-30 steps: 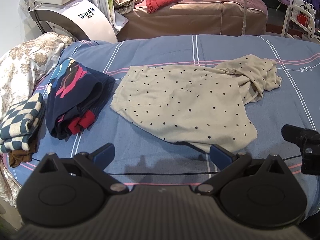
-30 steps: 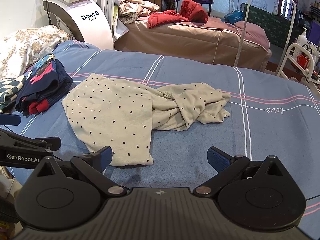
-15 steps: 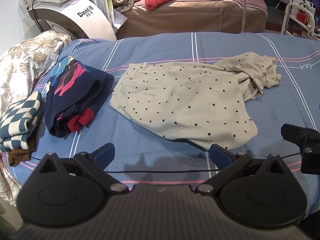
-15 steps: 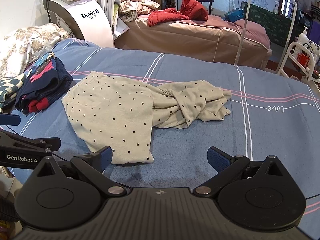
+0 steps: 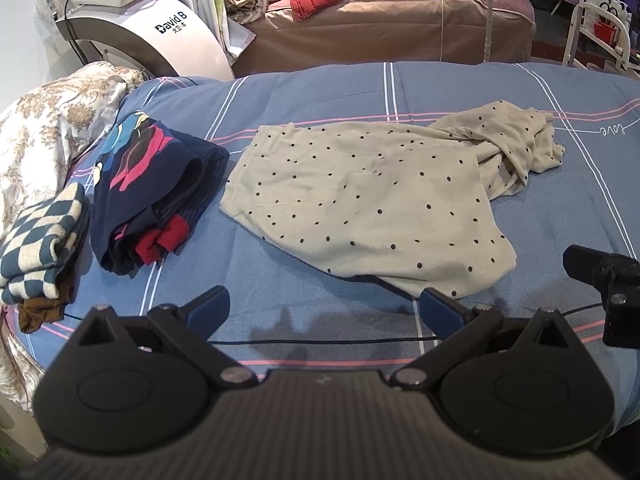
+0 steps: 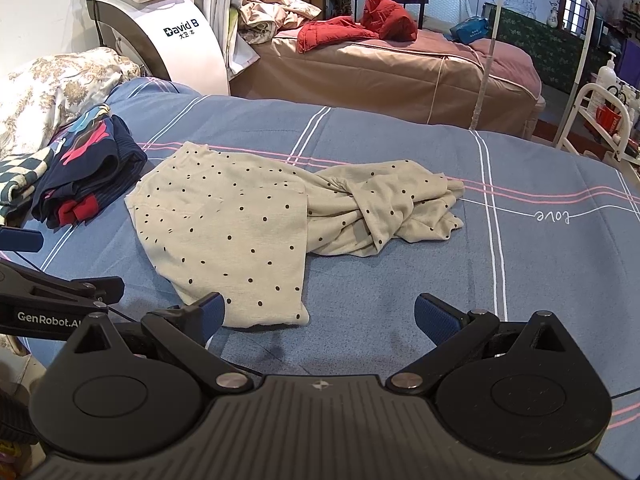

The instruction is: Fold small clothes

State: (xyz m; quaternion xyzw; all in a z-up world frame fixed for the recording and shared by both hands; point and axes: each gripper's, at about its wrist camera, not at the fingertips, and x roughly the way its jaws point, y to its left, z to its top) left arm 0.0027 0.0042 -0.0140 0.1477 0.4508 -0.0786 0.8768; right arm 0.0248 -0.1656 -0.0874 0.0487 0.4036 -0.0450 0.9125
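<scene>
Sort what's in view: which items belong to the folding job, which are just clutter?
Job: polka-dot garment, unfolded on the blue bedspread; folded navy print garment; folded checkered garment; left gripper and right gripper, both open.

Clutter: white David B machine; red clothes on the far bed.

Beige dotted garment point(image 5: 372, 204) (half-crumpled) on bedspread point(image 5: 320, 92)

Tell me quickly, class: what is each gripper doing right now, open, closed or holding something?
Left gripper: open, holding nothing, near the polka-dot garment.
Right gripper: open, holding nothing, at the garment's near edge.
</scene>
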